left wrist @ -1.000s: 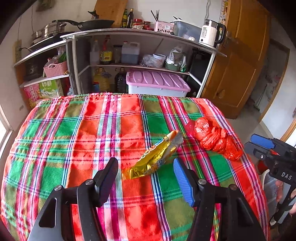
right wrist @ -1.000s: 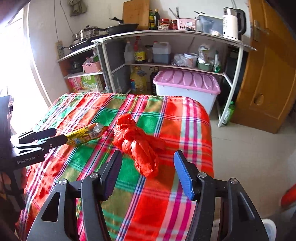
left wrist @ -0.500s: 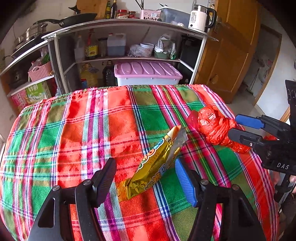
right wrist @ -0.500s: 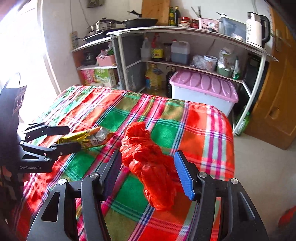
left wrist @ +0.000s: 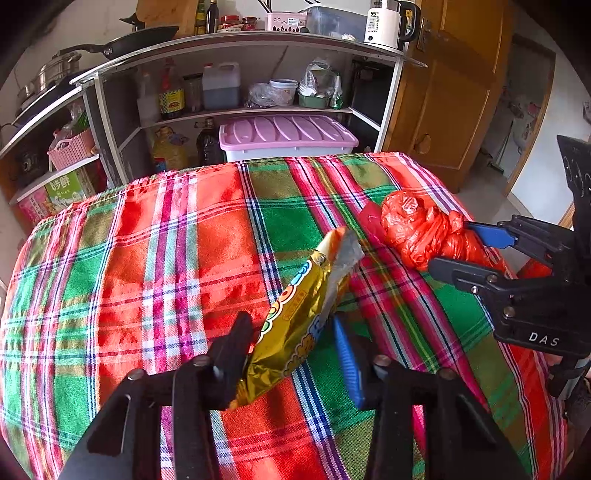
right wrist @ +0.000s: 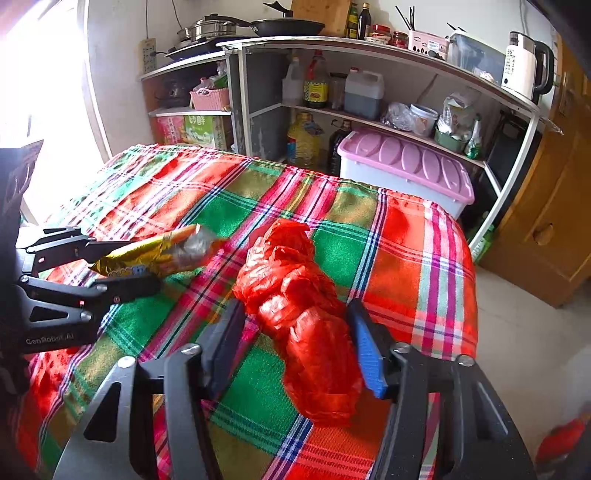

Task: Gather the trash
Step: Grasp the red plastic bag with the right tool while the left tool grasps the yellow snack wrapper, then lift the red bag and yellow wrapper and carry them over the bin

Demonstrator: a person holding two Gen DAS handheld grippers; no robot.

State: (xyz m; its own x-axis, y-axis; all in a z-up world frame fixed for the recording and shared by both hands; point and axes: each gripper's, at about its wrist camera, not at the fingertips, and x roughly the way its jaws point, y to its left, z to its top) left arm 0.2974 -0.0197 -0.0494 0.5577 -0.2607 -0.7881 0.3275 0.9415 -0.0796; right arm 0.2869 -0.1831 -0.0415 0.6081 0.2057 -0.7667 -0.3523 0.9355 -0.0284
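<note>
A gold snack wrapper [left wrist: 317, 280] lies tilted on the plaid tablecloth [left wrist: 147, 258]. My left gripper [left wrist: 291, 325] has its near end between the fingers, the jaws are closing, and both pads touch it. In the right wrist view the wrapper [right wrist: 162, 251] shows pinched in the left gripper [right wrist: 142, 264]. A crumpled red plastic bag [right wrist: 288, 266] sits near the table's right edge. My right gripper [right wrist: 295, 310] straddles it with jaws closing; the blue pad meets the bag, while cloth shows beside the black finger. The left wrist view has the bag [left wrist: 413, 229] and right gripper [left wrist: 450, 245] at its right.
Behind the table stands a metal shelf unit with bottles, a pink-lidded bin [left wrist: 288, 133], pans and a white kettle [left wrist: 384, 22]. A wooden door [left wrist: 461, 103] is at the right. The cloth drops off to bare floor [right wrist: 517, 332] just right of the bag.
Both grippers moved forward and down over their items and their jaws narrowed. The wrapper now sits pinched and tipped on edge; the red bag lies between the right fingers.
</note>
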